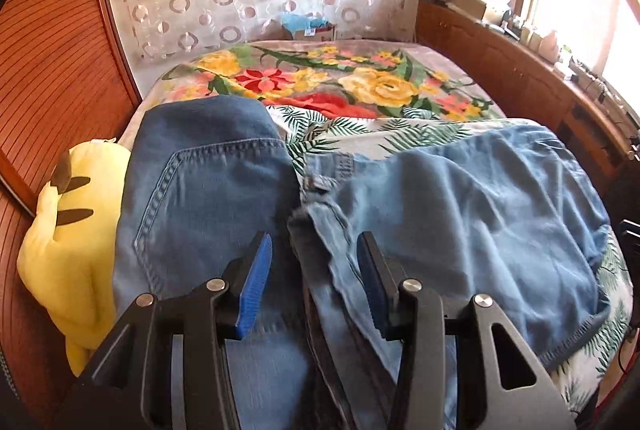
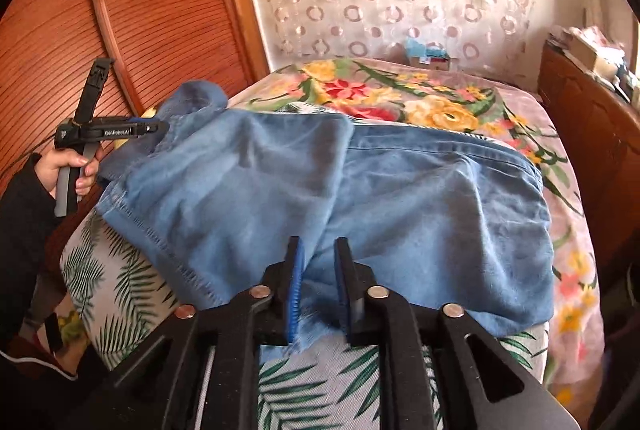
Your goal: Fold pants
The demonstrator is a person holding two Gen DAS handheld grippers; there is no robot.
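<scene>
Blue denim pants [image 1: 460,197] lie spread across the bed, and a folded part with a stitched pocket [image 1: 208,181] is heaped at the left. My left gripper [image 1: 315,242] hovers over the crumpled middle seam. Its blue pads [image 1: 256,286] stand apart and denim lies below the gap, unpinched. In the right wrist view the pants [image 2: 400,205] cover the bed's near half. My right gripper [image 2: 319,244] is open over the near hem, with a frayed edge of denim lying loose between its fingers. The left gripper [image 2: 160,127], held by a hand [image 2: 76,169], sits at the pants' far left corner.
A yellow plush toy [image 1: 68,230] lies at the bed's left edge against a slatted wooden wardrobe [image 1: 52,61]. A floral blanket [image 1: 360,77] covers the far bed, and a palm-leaf sheet [image 2: 304,386] the near part. A cluttered wooden cabinet [image 1: 520,69] runs along the right.
</scene>
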